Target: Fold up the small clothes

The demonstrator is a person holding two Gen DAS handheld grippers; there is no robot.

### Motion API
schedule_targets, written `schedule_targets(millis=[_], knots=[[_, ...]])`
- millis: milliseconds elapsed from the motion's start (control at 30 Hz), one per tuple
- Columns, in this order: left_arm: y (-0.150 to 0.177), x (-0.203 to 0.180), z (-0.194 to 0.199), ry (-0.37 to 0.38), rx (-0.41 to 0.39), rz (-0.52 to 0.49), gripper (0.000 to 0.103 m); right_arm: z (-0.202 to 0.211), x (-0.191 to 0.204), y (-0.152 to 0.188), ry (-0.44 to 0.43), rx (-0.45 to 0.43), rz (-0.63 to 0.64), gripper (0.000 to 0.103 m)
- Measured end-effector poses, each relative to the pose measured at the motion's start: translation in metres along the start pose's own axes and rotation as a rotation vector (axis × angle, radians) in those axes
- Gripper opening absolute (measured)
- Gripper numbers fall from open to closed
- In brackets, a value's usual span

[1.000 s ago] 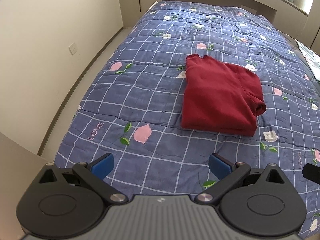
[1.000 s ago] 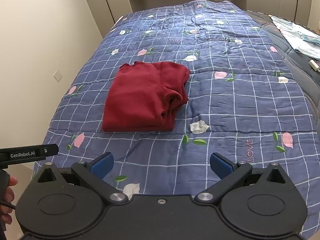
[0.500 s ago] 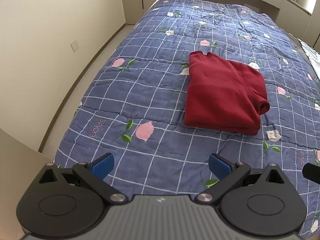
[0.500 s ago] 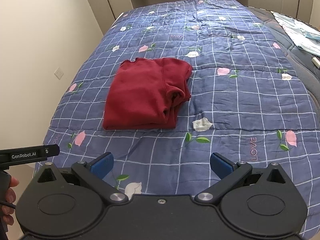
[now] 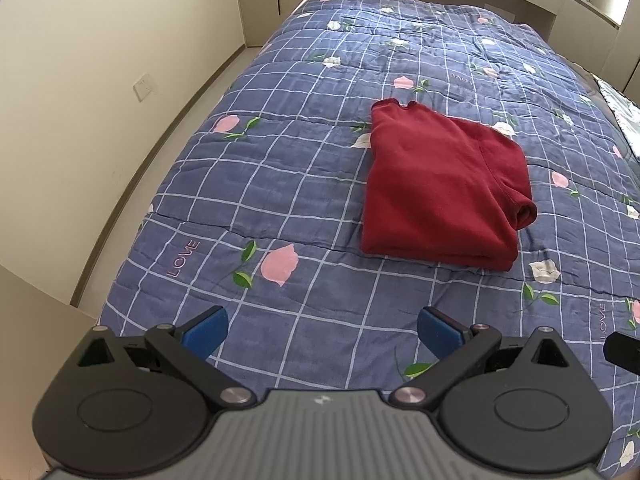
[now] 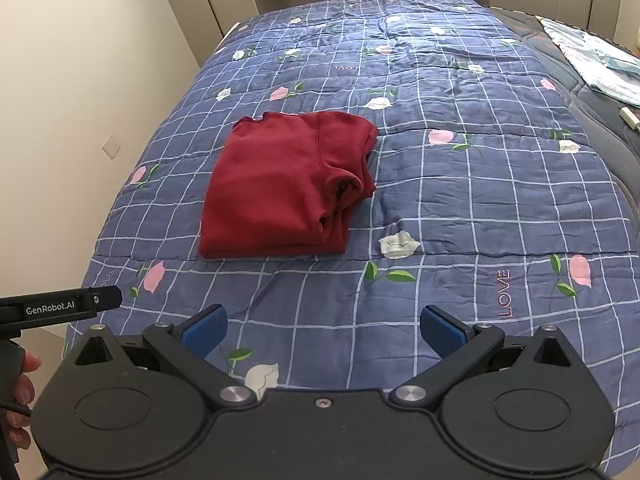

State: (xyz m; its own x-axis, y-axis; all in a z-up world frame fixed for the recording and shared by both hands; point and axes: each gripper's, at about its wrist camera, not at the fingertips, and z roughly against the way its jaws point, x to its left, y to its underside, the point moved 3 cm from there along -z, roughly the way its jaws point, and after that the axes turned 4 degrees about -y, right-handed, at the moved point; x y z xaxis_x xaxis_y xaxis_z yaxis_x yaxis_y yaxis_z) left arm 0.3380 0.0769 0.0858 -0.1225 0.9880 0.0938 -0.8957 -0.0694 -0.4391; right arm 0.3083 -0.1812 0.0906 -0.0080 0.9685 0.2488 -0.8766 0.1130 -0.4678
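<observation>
No box, basket or other holder shows in either view; the only thing bearing anything is the bed, whose blue checked quilt (image 5: 304, 184) with pink and white flowers and the word LOVE carries the clothing directly. On the left, the left gripper (image 5: 322, 330) hangs above the near end of the quilt with its blue-padded fingers spread wide, released and empty, touching nothing; cloth of the quilt shows in the gap between them. From the right wrist view its black body (image 6: 60, 306), printed GenRobot.AI, reaches in at the left edge, with the person's fingers (image 6: 24, 380) wrapped around the handle below it. The right gripper (image 6: 323, 330) is likewise wide apart and holds nothing, poised over the quilt's near edge, well short of the garment. The red garment (image 5: 440, 188) lies folded in a thick, roughly rectangular bundle near the middle of the bed, ahead of both grippers and apart from them. Its top layer is smooth, its near edge straight, and several stacked layers show along the right side, where a rolled fold (image 6: 348, 190) bulges open. Farther right, at the far edge of the bed, a pale light-blue cloth (image 6: 596, 64) lies on a dark cover.
</observation>
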Motion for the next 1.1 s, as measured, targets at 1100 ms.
schedule_targets(millis=[1100], knots=[[-0.011, -0.008, -0.011, -0.001, 0.008, -0.024, 0.102, -0.015, -0.002, -0.007, -0.009, 0.023, -0.012, 0.102]])
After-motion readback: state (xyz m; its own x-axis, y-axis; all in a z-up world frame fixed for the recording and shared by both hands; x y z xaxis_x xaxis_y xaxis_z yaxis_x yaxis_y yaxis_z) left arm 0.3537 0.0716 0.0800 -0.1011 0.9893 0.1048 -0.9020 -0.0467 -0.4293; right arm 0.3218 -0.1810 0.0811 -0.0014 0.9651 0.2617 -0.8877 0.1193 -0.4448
